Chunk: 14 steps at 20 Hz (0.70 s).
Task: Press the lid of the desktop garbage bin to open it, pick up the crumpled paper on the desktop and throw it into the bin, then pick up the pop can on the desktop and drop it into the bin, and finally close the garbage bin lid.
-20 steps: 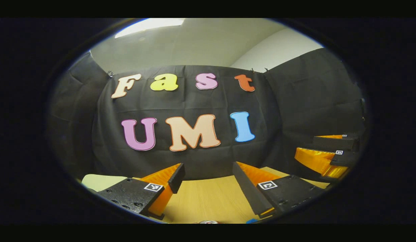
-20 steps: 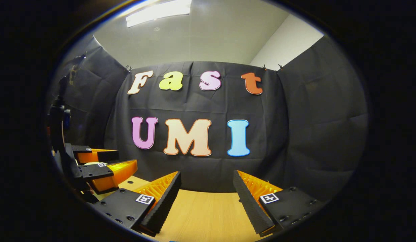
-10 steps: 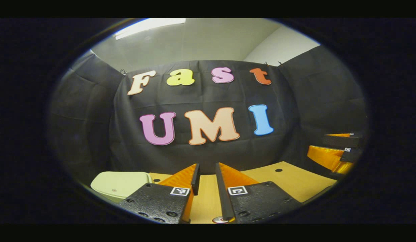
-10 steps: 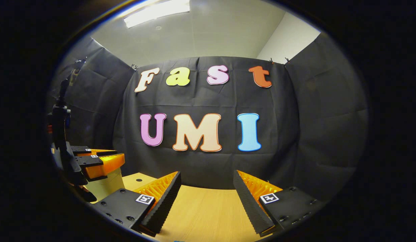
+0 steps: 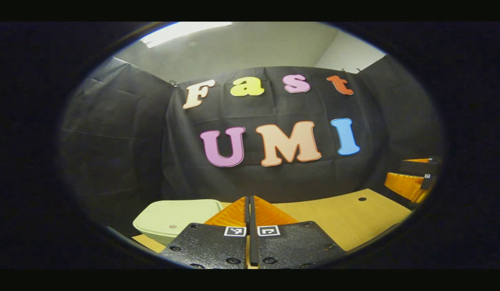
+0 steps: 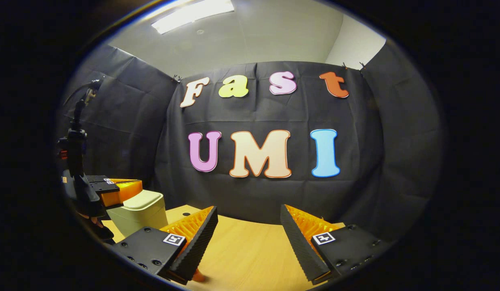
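Left gripper view: bin (image 5: 175, 216) sits on the table (image 5: 339, 220), down-left of the left gripper (image 5: 248, 208), lid on top. Right gripper (image 5: 411, 180) is far right, above the table edge.

Right gripper view: right gripper (image 6: 248, 226) over the table (image 6: 250, 258); bin (image 6: 139, 212) at left, left gripper (image 6: 112, 189) above its lid. Booth wall behind.

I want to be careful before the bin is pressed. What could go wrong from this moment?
1. The left tongs are shut and sit beside the bin, not over its closed lid. A press from here may miss or land on the edge.
2. The bin looks light and stands near the table edge, so an off-centre push might tip or slide it.
3. The right tongs hang open above the table, holding nothing.
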### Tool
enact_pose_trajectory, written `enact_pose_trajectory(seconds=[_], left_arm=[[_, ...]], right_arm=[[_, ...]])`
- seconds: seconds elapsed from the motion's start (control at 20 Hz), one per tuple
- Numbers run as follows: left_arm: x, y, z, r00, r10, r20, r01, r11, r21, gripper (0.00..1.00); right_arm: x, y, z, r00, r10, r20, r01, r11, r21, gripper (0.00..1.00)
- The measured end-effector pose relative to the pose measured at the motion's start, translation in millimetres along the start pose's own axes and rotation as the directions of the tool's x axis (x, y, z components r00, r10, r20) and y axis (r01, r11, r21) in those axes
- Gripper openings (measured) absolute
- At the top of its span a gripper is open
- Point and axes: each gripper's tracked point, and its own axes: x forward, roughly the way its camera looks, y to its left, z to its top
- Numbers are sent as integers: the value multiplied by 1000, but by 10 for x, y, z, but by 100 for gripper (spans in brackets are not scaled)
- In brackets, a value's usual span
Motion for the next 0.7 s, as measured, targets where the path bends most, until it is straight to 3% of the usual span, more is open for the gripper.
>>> enact_pose_trajectory(seconds=[0.4, 0.7], left_arm=[[63, 817, -424, 980, 178, -88, -180, 984, -14, 0], [51, 1134, -757, 956, 252, -148, -257, 966, -15, 0]], right_arm=[[174, 327, -156, 997, 65, -36, -66, 998, -17, 98], [264, 449, -300, 994, 67, -81, -69, 997, -24, 98]])
